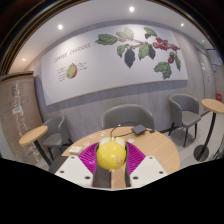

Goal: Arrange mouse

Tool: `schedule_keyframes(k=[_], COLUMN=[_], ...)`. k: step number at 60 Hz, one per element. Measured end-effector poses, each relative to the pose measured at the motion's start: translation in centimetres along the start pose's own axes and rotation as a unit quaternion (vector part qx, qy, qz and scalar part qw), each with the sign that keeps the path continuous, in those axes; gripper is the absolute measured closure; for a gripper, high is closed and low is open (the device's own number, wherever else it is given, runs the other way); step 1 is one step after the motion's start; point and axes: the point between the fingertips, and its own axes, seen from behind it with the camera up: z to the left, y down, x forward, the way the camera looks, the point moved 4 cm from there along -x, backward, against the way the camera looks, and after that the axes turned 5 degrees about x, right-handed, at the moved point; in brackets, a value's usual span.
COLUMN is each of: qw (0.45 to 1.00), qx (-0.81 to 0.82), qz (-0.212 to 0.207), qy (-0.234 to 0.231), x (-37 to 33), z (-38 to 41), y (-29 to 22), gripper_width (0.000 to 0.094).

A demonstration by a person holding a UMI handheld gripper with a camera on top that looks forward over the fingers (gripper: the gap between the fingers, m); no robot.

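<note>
Your gripper [111, 170] held a round yellow object [111, 154], most likely the mouse you were asked to arrange. Both fingers, with their pink pads [90, 158], pressed on it from the two sides, so the tongs were closed on it. It sat right between the fingertips, not ahead of them and not off to one side. It looked almost round from here, so you could not tell which way its long side ran.

Just beyond the fingers was a round light wooden table [150, 143]. That was the nearest flat place, straight in front and a little below the yellow thing. Something small and dark [138, 130] lay on the far part of the table top, too small to name. You would want to keep away from it when you set the mouse down.

Behind the table stood grey padded armchairs [128, 118]. A small round side table [33, 134] stood off to the left, and another one [213, 105] off to the right. Nothing stood between your tongs and the near part of the table.
</note>
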Motion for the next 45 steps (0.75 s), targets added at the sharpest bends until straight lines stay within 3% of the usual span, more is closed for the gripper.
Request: schedule_keyframes(k=[6,13,20,22,30,36,45], qw=[0.998,0.994,0.986,0.988,0.981,0.972,0.972], qx=[-0.014,-0.057,-0.083,-0.1,-0.12,-0.132,-0.127], qz=[0.036,0.093,0.142,0.121,0.152,0.182,0.157], qy=[-0.049,-0.012,-0.008,-0.004,-0.021,-0.075,-0.118], x=[1.6,4.4,5.0,4.8,4.8,2.5,-2.3], z=[7.7,10.6,12.0,12.4,11.8,12.1,9.8], y=[4.0,10.5,15.4,15.0,15.4,15.0,12.2], gripper_width=[0.0563,0.0562,0.0537,0.0524,0.0388,0.0065,0.0075])
